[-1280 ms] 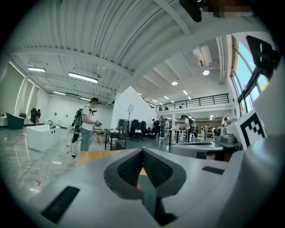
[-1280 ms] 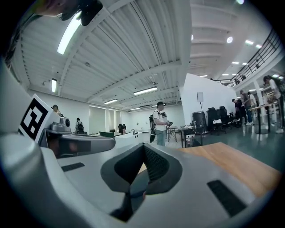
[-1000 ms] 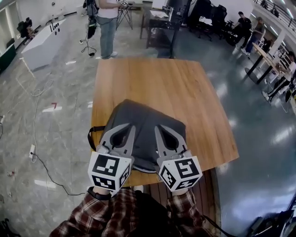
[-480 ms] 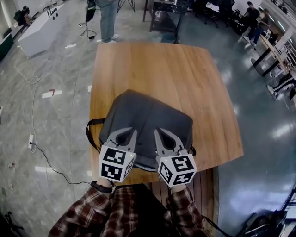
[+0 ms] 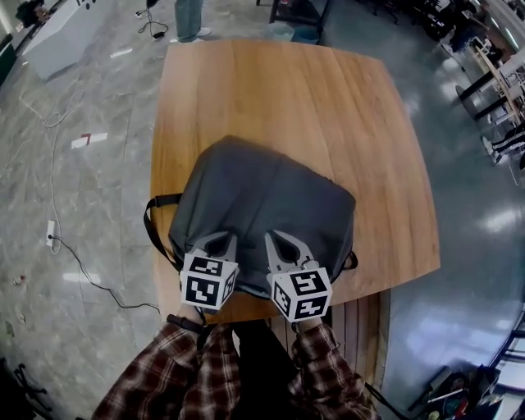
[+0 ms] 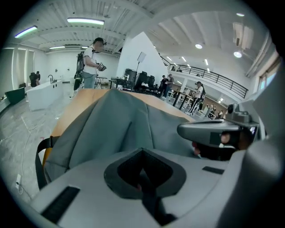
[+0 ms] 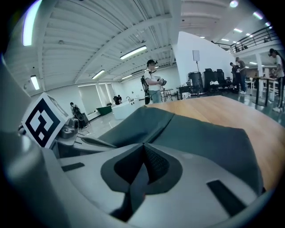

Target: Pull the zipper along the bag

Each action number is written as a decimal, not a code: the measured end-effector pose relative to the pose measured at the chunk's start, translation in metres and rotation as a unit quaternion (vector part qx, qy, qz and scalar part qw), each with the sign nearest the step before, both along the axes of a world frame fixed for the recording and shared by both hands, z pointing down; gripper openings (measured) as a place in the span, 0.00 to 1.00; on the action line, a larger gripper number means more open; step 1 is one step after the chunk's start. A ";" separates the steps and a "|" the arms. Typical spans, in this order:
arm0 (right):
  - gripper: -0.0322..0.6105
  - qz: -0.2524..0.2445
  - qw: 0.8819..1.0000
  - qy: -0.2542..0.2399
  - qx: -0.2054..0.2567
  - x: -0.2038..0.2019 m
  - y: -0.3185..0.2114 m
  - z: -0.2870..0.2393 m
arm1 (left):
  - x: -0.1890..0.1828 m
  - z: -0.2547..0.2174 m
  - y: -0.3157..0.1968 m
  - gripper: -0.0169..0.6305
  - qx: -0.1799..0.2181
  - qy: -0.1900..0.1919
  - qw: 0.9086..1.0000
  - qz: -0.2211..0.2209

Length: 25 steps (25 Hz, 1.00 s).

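Note:
A grey backpack (image 5: 262, 205) lies flat on the wooden table (image 5: 279, 90), near its front edge. My left gripper (image 5: 223, 236) and right gripper (image 5: 271, 236) hover side by side over the bag's near edge, a small gap apart. Both are shut with nothing between their jaws. In the left gripper view the left gripper (image 6: 142, 150) points over the grey backpack (image 6: 116, 124), with the right gripper's body (image 6: 213, 131) alongside. In the right gripper view the right gripper (image 7: 143, 144) aims across the grey backpack (image 7: 205, 133). I cannot make out the zipper pull in any view.
A black strap (image 5: 152, 221) loops off the bag past the table's left edge. A slatted wooden seat (image 5: 361, 328) sits below the near edge. A cable (image 5: 74, 246) trails on the floor at left. A person's legs (image 5: 189, 12) stand beyond the far end.
The head view has tilted further down, so more of the bag shows. Both grippers have come down closer to the bag's near edge and stayed shut.

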State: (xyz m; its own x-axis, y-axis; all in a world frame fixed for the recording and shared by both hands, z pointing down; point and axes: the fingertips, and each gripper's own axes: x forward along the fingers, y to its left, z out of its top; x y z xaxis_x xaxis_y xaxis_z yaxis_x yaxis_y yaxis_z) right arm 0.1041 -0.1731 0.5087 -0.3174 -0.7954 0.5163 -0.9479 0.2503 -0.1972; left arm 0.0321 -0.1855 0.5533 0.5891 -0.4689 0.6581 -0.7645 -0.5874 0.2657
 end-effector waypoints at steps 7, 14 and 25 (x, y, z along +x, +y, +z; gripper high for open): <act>0.06 -0.064 0.997 0.012 -0.048 -0.012 0.004 0.031 | 0.002 0.025 -0.002 0.04 -0.022 -0.018 1.000 -0.006; 0.06 -0.244 0.954 0.130 -0.117 -0.029 0.018 0.046 | 0.002 0.029 -0.003 0.04 -0.031 -0.019 0.999 -0.009; 0.16 -0.426 0.849 0.256 -0.177 -0.048 0.023 0.072 | 0.003 0.030 -0.003 0.04 -0.046 -0.014 0.999 -0.007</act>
